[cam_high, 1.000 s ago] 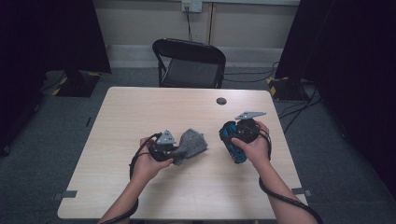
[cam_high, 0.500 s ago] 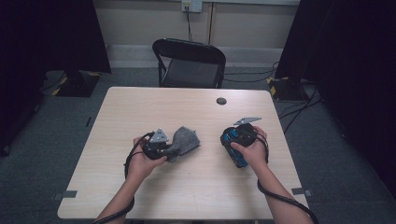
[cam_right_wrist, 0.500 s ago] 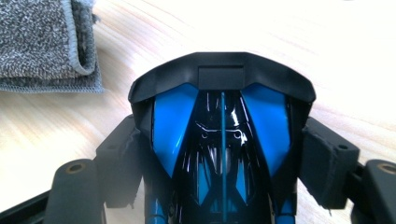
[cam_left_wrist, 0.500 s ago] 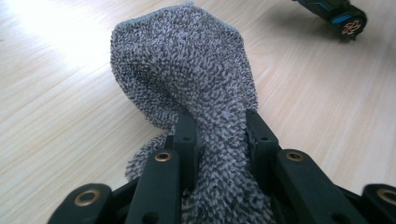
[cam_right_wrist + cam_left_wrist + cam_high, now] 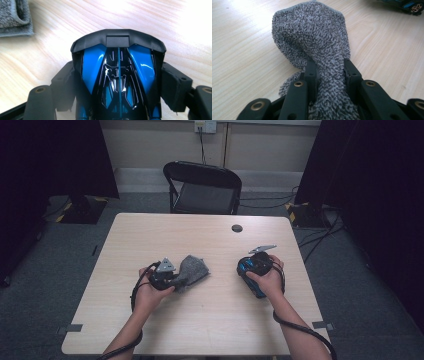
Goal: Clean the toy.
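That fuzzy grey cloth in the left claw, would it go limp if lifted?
Probably. The grey cloth bunches and folds between the left claw, so it looks floppy. Its nubby pile should resist slipping. It seems light, likely to drag rather than roll across the table.

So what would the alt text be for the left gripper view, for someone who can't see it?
Two black fingers pinch a grey, nubbly cloth bunched between them, its free end draping forward onto a pale wooden table. At the top right corner lies part of a blue and black toy car.
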Demonstrator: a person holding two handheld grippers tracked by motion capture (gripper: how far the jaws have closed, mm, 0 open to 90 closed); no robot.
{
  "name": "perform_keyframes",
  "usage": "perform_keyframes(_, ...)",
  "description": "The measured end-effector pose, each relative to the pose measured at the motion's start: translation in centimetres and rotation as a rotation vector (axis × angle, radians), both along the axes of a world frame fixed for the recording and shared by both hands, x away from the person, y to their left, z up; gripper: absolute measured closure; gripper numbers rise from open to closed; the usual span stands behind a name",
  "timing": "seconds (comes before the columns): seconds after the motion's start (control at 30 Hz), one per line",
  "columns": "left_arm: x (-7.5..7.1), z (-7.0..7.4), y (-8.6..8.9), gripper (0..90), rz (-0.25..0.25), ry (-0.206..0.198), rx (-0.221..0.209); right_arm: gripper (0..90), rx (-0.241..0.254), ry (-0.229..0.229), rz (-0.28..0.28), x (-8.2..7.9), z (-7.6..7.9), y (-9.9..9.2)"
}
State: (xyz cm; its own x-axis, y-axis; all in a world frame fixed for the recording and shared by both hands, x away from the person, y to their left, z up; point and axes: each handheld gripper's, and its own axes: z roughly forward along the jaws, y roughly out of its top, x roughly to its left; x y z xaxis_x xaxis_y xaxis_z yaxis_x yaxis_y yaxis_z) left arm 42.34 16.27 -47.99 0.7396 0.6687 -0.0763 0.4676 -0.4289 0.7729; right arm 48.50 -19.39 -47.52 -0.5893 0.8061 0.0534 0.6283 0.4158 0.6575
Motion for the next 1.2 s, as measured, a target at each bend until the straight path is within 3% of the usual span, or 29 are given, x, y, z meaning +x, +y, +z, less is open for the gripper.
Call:
perform_keyframes(0.6,0.6,-0.7,0.2,68.9,0.000,0.000,-0.003,25.4,-0.043,-0.012,-0.038,2.0,-1.2,0.8)
perform_keyframes(0.7,0.5,-0.9,0.2,68.2,0.008,0.015,-0.023,25.3,-0.044,-0.012,-0.037,2.1,-1.2,0.9)
perform_keyframes(0.8,0.6,-0.9,0.2,67.4,0.001,0.007,-0.006,25.2,-0.033,-0.015,-0.038,2.1,-1.3,0.8)
perform_keyframes(1.03,0.4,-0.9,0.2,64.2,0.008,0.024,-0.021,24.9,-0.037,-0.019,-0.025,2.0,-1.6,0.8)
perform_keyframes(1.2,0.4,-0.8,0.2,63.5,0.009,0.022,-0.009,24.6,-0.042,-0.016,-0.016,1.9,-1.7,0.7)
